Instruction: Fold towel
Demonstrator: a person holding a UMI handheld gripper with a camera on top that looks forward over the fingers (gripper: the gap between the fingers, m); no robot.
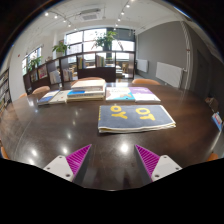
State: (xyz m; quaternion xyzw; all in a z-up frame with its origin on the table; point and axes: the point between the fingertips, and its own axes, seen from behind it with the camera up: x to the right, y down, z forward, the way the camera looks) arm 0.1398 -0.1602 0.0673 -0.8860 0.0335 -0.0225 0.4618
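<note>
Dark, glossy wood fills the near part of my view: a wide table (60, 135) with ceiling lights mirrored in its top. I hold the gripper (112, 160) level and a little above that surface, pointing straight along it toward the far end of the room. Its two fingers stand spread wide apart, the magenta pads (78, 157) facing each other with nothing but bare tabletop between them.

Just ahead of the fingers and slightly right lies the towel (136, 117), grey with large yellow letters, flat and already doubled into a neat rectangle. Its near edge runs almost square to me and does not touch the fingers. To its left the table is open wood, giving me room on that side.

Farther on lie more folded cloths: a pale green and pink one (132, 94) behind the towel, and a striped stack (82, 91) to the left. Beyond them I see chairs (91, 81), shelves, a potted plant (104, 40) and bright windows (90, 40).
</note>
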